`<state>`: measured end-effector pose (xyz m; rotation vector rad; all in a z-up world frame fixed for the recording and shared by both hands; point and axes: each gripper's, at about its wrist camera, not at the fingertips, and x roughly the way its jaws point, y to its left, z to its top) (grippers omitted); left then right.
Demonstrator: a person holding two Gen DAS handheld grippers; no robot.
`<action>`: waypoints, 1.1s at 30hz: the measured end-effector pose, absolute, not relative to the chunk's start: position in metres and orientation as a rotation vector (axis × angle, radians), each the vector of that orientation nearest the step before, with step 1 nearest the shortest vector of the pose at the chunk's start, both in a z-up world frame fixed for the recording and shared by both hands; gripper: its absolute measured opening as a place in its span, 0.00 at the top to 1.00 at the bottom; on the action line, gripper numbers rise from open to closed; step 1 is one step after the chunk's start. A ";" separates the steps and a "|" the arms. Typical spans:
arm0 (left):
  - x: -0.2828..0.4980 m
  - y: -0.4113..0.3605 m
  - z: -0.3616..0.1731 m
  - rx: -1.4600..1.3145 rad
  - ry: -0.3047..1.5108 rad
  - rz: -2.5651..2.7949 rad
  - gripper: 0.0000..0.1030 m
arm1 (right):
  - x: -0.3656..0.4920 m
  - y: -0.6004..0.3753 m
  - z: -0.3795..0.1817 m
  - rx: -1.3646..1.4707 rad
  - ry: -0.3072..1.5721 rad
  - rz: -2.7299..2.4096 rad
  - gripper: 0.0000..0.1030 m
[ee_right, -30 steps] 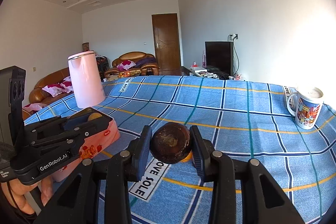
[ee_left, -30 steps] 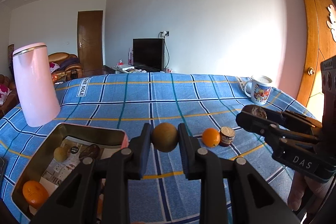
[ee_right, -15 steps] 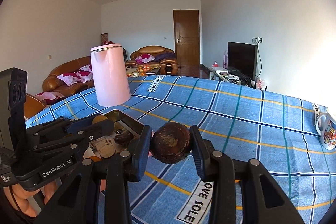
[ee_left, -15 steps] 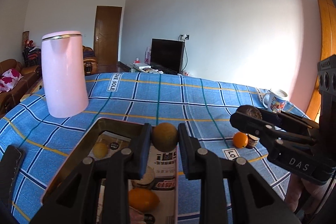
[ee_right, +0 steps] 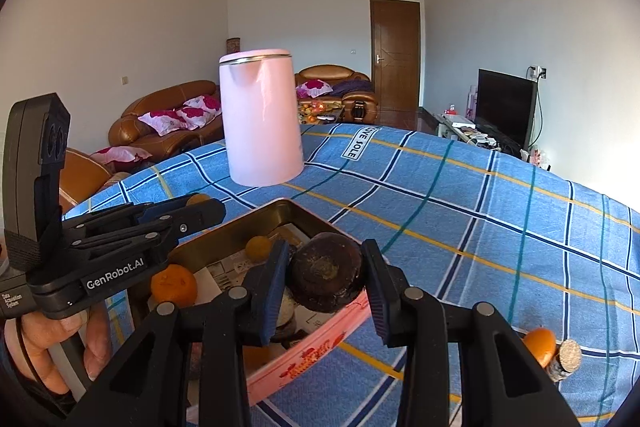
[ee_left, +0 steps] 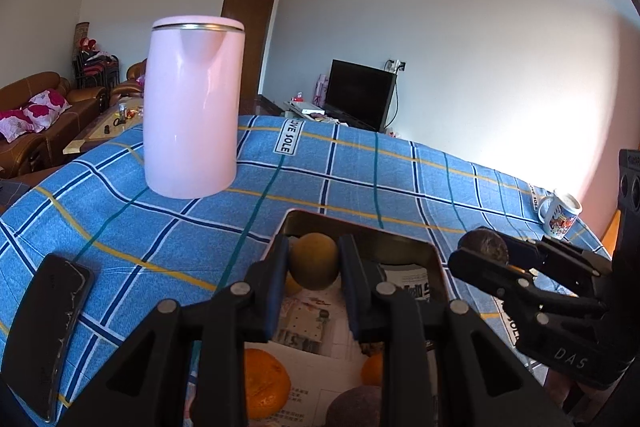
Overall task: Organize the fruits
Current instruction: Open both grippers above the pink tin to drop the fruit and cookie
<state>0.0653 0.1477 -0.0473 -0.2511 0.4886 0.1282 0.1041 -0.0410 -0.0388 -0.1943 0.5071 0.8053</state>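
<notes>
Left gripper (ee_left: 313,263): we're clamped on a yellow-green round fruit (ee_left: 313,261), both pads tight against it, held above the far end of the tin tray (ee_left: 360,227). Right gripper (ee_right: 325,277): clamped on a dark brown round fruit (ee_right: 326,277), looks like a mangosteen, but the surface is too shadowed for us to be sure. It hangs over the tray's right-hand rim.

Inside the tray, from the left wrist camera: an orange (ee_left: 264,383) at 6 o'clock from our fruit, a second small orange (ee_left: 372,369) at 5 o'clock, a dark fruit (ee_left: 356,405) at the bottom edge, all on printed paper lining. The right wrist camera also shows a small yellowish fruit (ee_right: 259,247) near the tray's far wall.

Outside the tray, on the blue checked tablecloth (ee_right: 480,207): one tangerine (ee_right: 540,345) touching a brown cut-topped fruit (ee_right: 566,359), at 4 o'clock from the right gripper, well apart from the tray.

Pink kettle (ee_left: 192,107) upright at 11 o'clock past the tray. Black phone (ee_left: 44,331) flat at 9 o'clock. Printed mug (ee_left: 560,213) far off at 2 o'clock.
</notes>
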 end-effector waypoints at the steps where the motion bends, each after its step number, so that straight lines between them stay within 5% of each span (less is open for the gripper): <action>1: 0.065 0.150 -0.049 -0.255 0.494 0.132 0.74 | 0.103 -0.034 -0.041 -0.209 0.515 0.812 0.62; 14: 0.067 0.161 -0.061 -0.255 0.540 0.148 0.72 | 0.116 0.008 -0.074 -0.289 0.653 0.826 0.62; 17: 0.065 0.160 -0.060 -0.251 0.535 0.163 0.56 | 0.117 0.007 -0.076 -0.279 0.675 0.830 0.60; 20: 0.060 0.156 -0.054 -0.249 0.514 0.165 0.44 | 0.113 -0.003 -0.070 -0.258 0.660 0.823 0.36; 27: 0.057 0.115 -0.031 -0.190 0.471 0.103 0.22 | 0.114 -0.081 -0.047 -0.250 0.582 0.688 0.35; 33: 0.075 0.060 -0.025 -0.102 0.491 0.013 0.22 | 0.155 -0.179 -0.053 -0.135 0.653 0.447 0.35</action>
